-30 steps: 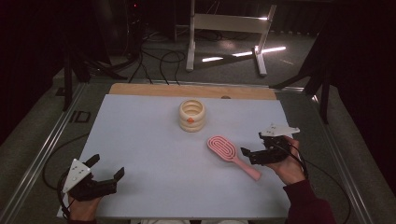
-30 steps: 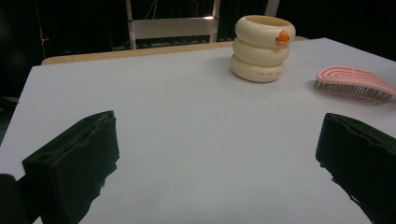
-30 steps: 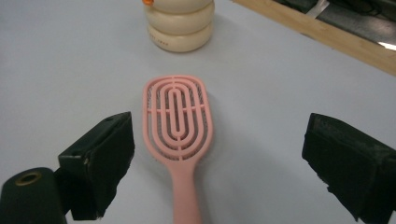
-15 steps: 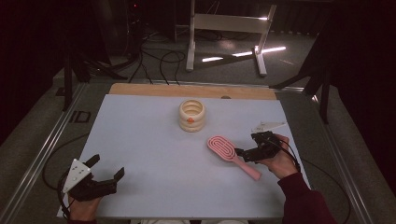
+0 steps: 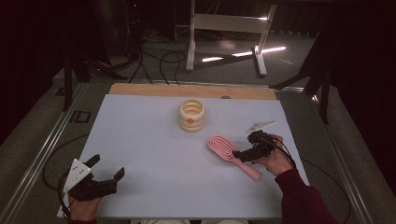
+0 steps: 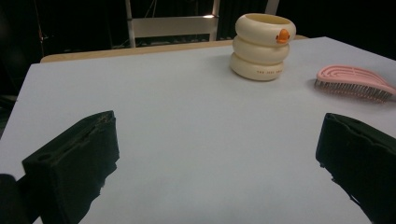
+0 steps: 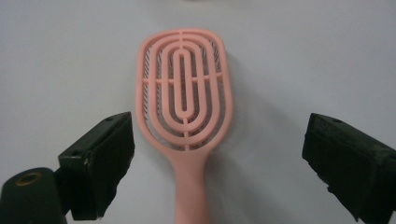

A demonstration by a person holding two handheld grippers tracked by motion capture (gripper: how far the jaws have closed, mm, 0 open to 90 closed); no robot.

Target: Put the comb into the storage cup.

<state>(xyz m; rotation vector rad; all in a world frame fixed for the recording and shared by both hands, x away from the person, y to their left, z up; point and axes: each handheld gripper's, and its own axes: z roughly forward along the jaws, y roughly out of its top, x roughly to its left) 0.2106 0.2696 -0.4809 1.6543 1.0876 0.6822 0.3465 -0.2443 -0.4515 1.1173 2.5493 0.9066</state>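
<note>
The pink plastic hairbrush with its oval, open-ribbed head lies flat on the pale blue-grey table top, bristles down, towards the right side of the surface, its handle running back to the person's right hand. Right over that handle sits the right gripper, and in the right gripper view the picture is clear: the brush lies between the two black jaws, head pointing away, handle coming straight down the middle. The jaws stand wide apart, one on each side, neither pad touching the pink plastic. Nothing held there.

Beyond the brush, nearer the far edge of the table, stands a cream-coloured cup shaped like three stacked rings with a small orange mark on its side, upright and well apart from the brush head. The left gripper view shows it too, with the brush off to its right.

Over at the near left corner, the left gripper rests low at the table, jaws spread wide, empty, bare table between them, far from both things.
</note>
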